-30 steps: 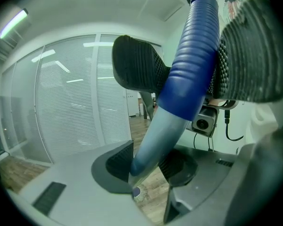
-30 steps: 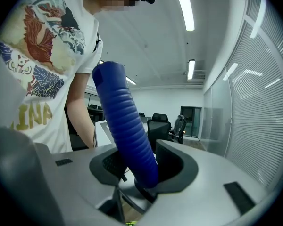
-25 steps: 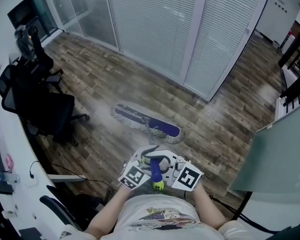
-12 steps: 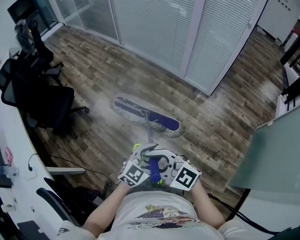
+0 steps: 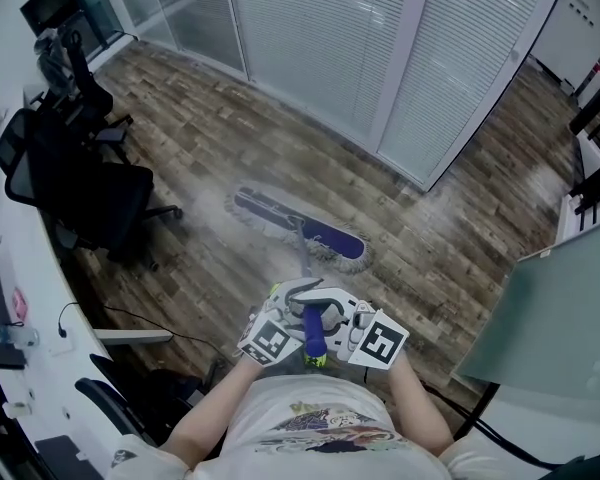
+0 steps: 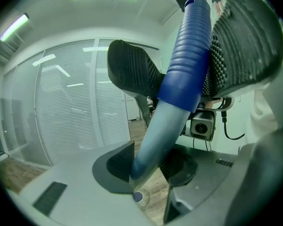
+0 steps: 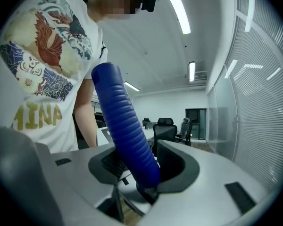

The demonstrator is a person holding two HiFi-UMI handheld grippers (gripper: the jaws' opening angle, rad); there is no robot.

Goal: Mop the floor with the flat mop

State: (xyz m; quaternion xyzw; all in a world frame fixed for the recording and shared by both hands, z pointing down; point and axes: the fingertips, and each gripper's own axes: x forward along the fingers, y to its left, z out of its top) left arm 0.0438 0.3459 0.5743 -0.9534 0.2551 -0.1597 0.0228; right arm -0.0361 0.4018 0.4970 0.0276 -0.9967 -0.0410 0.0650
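Flooring point(image 5: 480, 238) consists of matte wood-grain planks. Flat mop head point(image 5: 298, 230), an elongated blue pad with grey fringe, lies on them at 12 o'clock from the person point(image 5: 310, 433). Mop handle point(image 5: 312, 336) combines a smooth metal shaft and a ribbed blue sleeve. Left gripper point(image 6: 148, 161) is clenched on the shaft. Right gripper point(image 7: 137, 166), at 3 o'clock of the left, has just been widening its jaws; the sleeve sits between them, pads touching it.

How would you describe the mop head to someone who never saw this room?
On the wooden floor before the white blinds lies the mop head on its handle. It is the only long flat pad, purple with a pale fringe; the chairs nearby are black.
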